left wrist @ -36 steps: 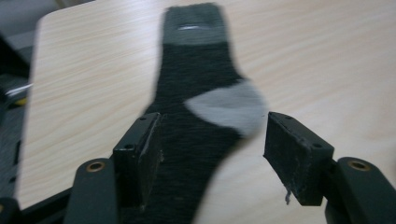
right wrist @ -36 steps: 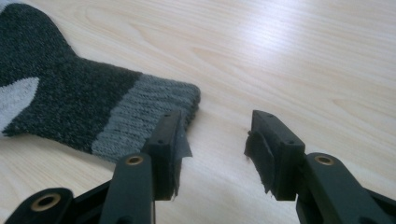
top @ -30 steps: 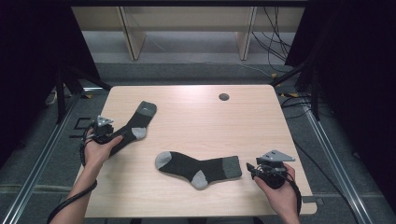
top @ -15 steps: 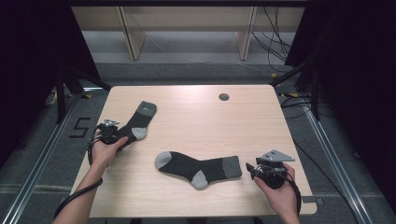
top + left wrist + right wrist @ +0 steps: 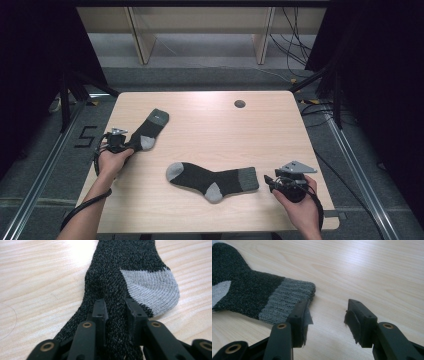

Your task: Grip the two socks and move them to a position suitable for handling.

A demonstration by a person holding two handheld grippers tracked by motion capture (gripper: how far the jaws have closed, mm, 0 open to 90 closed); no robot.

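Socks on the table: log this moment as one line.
left claw: just closed, pinching far sock | right claw: open beside near sock cuff, not gripping | both socks flat on table

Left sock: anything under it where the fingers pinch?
Left sock lies on bare table; left gripper pinches a fold. Whatever lies beneath the fabric is covered.

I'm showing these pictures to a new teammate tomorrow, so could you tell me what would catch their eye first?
Two dark socks with grey heels on a pale wooden table. The left tool, whose jaws have just been closing, pinches the foot of the far-left sock near its heel. The other sock lies flat near the front edge, and the right tool waits open just beside its grey cuff.
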